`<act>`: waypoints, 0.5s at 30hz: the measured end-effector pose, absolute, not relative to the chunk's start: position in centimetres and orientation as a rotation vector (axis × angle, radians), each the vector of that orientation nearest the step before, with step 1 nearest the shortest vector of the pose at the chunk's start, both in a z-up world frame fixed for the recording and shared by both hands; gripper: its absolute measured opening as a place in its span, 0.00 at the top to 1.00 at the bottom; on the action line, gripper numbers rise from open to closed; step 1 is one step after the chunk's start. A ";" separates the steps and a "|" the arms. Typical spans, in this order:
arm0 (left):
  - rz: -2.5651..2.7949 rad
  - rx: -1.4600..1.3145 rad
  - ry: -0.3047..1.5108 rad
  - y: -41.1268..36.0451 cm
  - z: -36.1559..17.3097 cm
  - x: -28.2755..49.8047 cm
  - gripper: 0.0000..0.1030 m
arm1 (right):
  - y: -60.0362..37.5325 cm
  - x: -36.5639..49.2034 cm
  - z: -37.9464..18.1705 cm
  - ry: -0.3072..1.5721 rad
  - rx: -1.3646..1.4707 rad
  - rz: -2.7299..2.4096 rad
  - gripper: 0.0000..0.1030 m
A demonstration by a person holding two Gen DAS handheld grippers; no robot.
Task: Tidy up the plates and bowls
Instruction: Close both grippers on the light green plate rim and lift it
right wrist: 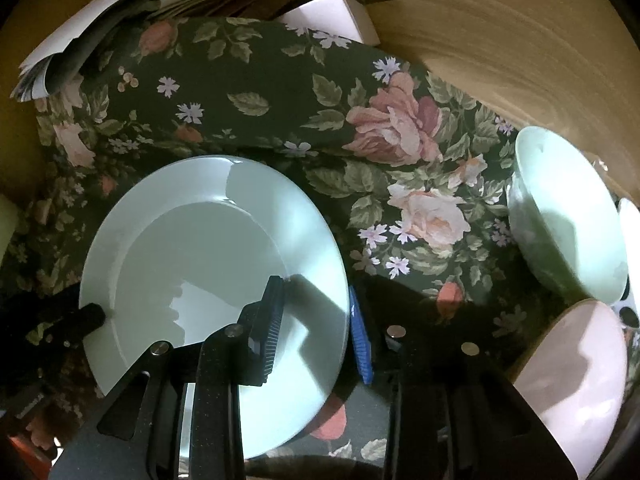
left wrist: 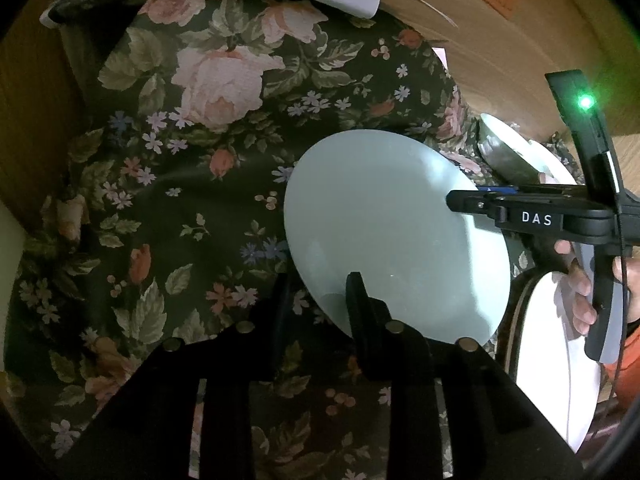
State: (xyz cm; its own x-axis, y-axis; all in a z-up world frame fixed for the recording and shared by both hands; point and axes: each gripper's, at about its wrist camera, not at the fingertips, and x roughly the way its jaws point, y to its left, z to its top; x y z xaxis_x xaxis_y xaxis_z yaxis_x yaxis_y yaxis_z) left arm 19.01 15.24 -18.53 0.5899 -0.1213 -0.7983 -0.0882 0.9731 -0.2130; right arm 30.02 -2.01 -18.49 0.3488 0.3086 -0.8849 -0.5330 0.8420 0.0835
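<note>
My right claw [right wrist: 316, 320] grips the pale green plate [right wrist: 200, 248] by its right rim at lower left of the right wrist view, which alone shows the green bowl [right wrist: 568, 220] and pink bowl [right wrist: 576, 380] at right. In the left wrist view my left claw [left wrist: 320, 300] clamps the plate's near rim at centre, tilted over the floral cloth [left wrist: 180, 160]; there the right claw enters from the right.

Dark green tablecloth [right wrist: 256, 80]: printed pink roses, sage leaves, small white and lilac flowers. Round pale mint-green ceramic plate [right wrist: 160, 240]: plain, glossy, grey shadow bands. Pale green bowl [right wrist: 568, 220]: unpatterned. Pale pink bowl [right wrist: 576, 376]: unpatterned. White round plate [left wrist: 556, 360]: dark rim edge. Black gripper fingers, ribbed blue pad [right wrist: 360, 340]. White "DAS" lettering on black; green indicator light [left wrist: 585, 102]. Tan wood-grain surface [right wrist: 500, 20].
</note>
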 end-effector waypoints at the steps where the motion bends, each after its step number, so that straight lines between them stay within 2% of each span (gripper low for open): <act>1: -0.028 -0.244 0.945 15.2 -18.5 19.1 0.79 | -2.0 30.0 -18.5 1.087 -0.231 0.554 0.72; 15: 0.015 -0.202 0.941 15.3 -18.5 18.8 0.78 | -1.4 28.9 -19.2 1.044 -0.250 0.608 0.71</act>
State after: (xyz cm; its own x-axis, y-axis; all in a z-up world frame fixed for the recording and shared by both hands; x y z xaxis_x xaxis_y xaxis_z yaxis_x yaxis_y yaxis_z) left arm 18.79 15.30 -18.48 0.5901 -0.0758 -0.8037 -0.1005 0.9810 -0.1662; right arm 28.94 -1.39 -19.17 0.3580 0.3503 -0.8655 -0.5798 0.8100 0.0881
